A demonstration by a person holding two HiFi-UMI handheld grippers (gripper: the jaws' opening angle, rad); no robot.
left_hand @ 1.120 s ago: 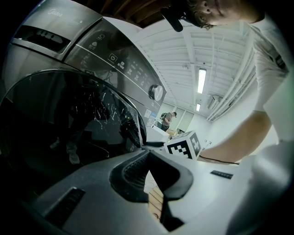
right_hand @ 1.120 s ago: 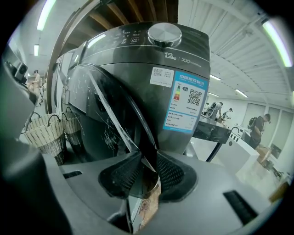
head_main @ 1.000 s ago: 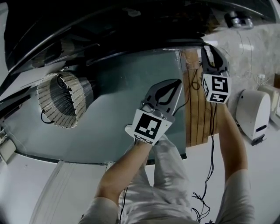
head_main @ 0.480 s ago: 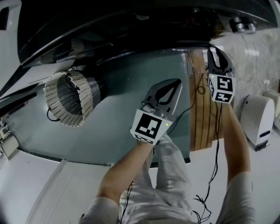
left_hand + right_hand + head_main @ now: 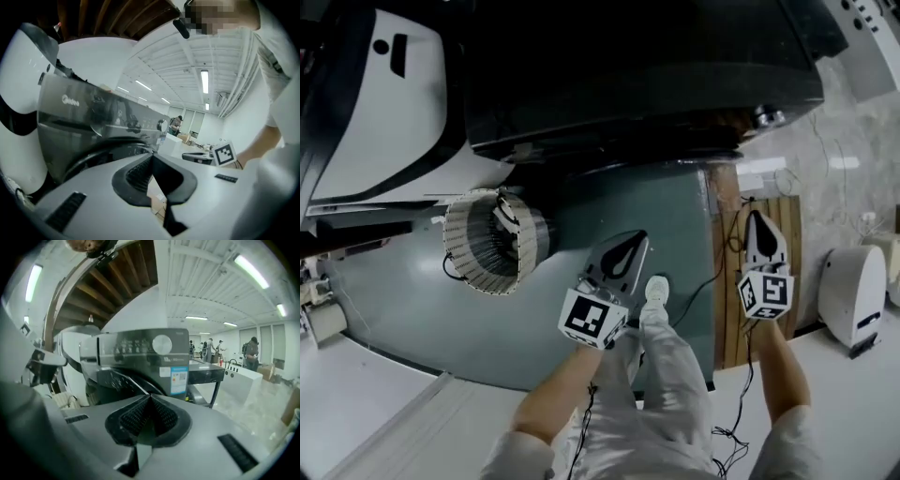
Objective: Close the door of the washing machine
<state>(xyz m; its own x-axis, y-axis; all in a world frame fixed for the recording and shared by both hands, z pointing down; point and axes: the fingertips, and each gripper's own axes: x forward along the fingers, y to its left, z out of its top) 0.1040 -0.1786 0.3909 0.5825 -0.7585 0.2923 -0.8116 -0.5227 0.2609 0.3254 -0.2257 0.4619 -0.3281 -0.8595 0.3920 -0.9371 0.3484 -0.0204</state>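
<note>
The dark grey, box-shaped washing machine [image 5: 637, 75] is seen ahead of both grippers. Its round, glossy door [image 5: 121, 380] appears to lie against the front, though a caught latch cannot be confirmed. If the door has only been left resting there, it could swing out again. A further push with closed tips might also slip on the smooth, curved glazing. The trailing black cable [image 5: 724, 439] could be snagged if a step is taken.

The left gripper [image 5: 635, 240] is held pressed together with nothing in it. The right gripper [image 5: 757, 221] has just been closed, also on nothing (both are apart from the machine). Ribbed black rubber pads [image 5: 133, 414] are set in matte grey plastic shells. A woven, cylindrical basket [image 5: 492, 242] rests on the smooth teal floor mat [image 5: 412, 309], near slatted wooden boards [image 5: 783, 225].
</note>
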